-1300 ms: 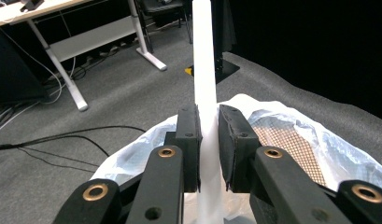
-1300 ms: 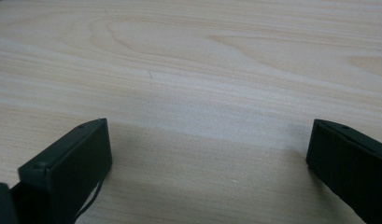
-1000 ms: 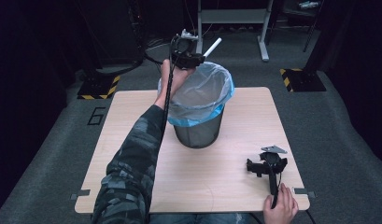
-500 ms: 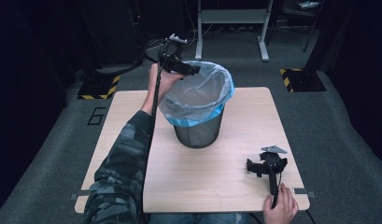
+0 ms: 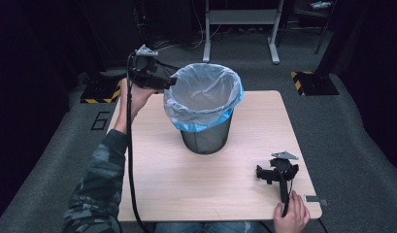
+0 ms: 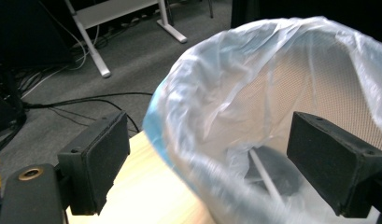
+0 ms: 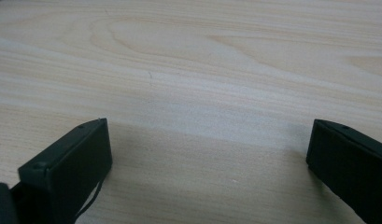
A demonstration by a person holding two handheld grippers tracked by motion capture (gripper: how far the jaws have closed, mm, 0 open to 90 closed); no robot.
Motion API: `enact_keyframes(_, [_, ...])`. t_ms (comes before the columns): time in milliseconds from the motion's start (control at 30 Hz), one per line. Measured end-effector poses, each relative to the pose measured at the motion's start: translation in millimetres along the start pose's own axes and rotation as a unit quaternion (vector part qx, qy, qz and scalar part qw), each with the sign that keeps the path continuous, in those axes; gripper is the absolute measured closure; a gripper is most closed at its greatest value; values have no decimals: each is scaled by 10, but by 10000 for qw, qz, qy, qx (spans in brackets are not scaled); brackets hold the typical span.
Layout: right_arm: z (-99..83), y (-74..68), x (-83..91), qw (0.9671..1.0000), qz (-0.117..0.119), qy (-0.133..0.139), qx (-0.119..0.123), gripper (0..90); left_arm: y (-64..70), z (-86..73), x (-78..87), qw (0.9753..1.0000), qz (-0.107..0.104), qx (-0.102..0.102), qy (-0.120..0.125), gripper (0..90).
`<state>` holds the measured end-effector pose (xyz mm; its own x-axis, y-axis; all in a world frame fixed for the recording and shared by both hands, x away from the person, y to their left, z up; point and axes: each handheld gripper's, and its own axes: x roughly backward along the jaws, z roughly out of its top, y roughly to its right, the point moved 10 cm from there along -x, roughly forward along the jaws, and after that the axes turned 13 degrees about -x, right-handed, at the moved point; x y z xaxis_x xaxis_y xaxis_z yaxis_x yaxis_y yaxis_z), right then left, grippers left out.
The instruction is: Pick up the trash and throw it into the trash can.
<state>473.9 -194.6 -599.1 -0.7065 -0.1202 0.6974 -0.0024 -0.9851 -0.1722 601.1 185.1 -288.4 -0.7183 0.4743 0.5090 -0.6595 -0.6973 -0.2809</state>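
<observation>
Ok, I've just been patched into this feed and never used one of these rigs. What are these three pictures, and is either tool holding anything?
There is no robot arm: a person holds a two-jaw tool in each hand. The high view looks down on a wooden table. On it stands a black mesh bin lined with a pale blue bag. The left gripper is raised beside the bin's rim, jaws apart and holding nothing. Its own camera looks past its black jaws into the bag, where a thin white stick lies. The right gripper rests on the table near the person's hand, also open and holding nothing; its camera sees bare wood.
</observation>
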Motion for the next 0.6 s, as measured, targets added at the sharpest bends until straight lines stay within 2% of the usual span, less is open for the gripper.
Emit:
enact_keyframes(33, [1, 1, 0, 10000, 1, 4, 6, 0, -12, -60, 25, 10000, 16, 30, 0, 129])
enact_keyframes(67, [1, 0, 0, 10000, 2, 4, 6, 0, -35, -191, 68, 9999, 98, 81, 21, 128])
enact_keyframes(100, [1, 0, 0, 10000, 2, 4, 6, 0, -35, -191, 68, 9999, 98, 81, 21, 128])
enact_keyframes(233, [1, 0, 0, 10000, 2, 4, 6, 0, -73, -477, 104, 9996, 209, 172, -15, 128])
enact_keyframes(333, [0, 0, 0, 10000, 1, 0, 1, 0, -118, -794, 92, 9988, 294, 378, -68, 122])
enact_keyframes(433, [0, 0, 0, 10000, 0, -1, -2, 0, -121, -1118, 43, 9979, 267, 551, -230, 100])
enact_keyframes(533, [0, 0, 0, 10000, 1, 1, 1, 0, -75, -1533, -37, 9959, 283, 717, -468, 76])
enact_keyframes(600, [0, 0, 0, 10000, -2, -2, -3, 0, -5, -1889, -125, 9935, 291, 823, -727, 51])
